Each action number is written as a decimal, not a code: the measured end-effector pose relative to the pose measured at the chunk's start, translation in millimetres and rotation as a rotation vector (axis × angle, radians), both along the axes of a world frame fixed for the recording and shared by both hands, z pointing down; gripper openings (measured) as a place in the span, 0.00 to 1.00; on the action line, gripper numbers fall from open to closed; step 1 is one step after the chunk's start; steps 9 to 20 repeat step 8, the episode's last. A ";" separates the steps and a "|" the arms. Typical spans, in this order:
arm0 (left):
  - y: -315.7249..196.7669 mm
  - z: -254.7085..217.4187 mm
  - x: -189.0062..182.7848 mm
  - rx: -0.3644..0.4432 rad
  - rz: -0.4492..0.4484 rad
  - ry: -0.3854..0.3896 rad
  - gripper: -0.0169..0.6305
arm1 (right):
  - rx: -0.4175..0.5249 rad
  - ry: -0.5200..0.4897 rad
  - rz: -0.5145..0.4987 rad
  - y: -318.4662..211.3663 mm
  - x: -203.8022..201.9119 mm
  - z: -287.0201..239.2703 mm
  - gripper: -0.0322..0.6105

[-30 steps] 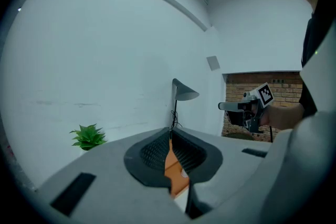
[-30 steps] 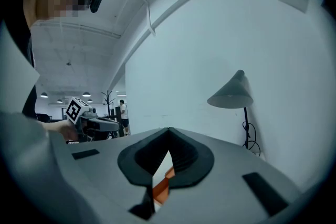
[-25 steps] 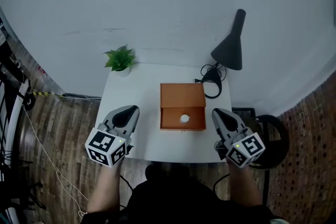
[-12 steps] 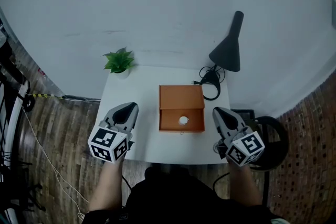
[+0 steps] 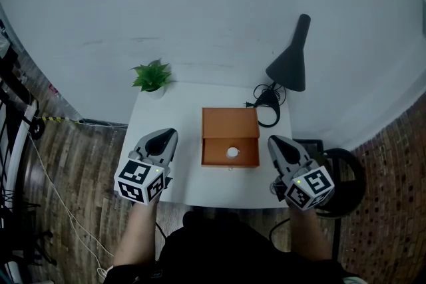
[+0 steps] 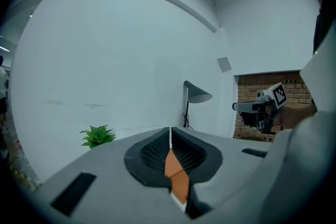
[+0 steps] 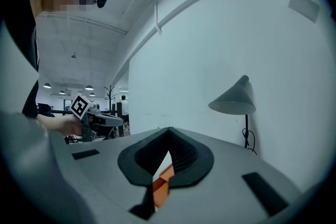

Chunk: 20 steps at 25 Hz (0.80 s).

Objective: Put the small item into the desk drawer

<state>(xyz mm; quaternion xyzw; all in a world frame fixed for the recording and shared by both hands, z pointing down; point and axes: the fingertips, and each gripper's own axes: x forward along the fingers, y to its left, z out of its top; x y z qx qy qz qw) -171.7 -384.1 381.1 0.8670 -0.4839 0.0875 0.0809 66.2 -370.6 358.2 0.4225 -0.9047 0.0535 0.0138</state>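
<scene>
Orange drawer box sits on the white desk. Its drawer is pulled out toward the person, and the small white item lies inside it. The left gripper and right gripper flank the box, both with jaws closed together on nothing. A potted plant and a dark lamp stand behind.
</scene>
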 end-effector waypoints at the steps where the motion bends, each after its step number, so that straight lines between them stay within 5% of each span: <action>1: 0.5 0.5 -0.3 -0.001 -0.002 0.000 0.06 | -0.001 -0.001 0.000 0.4 0.2 0.4 0.05; 20: 2.2 1.3 -2.2 -0.002 -0.009 0.001 0.06 | -0.009 -0.005 0.001 1.8 0.4 3.5 0.05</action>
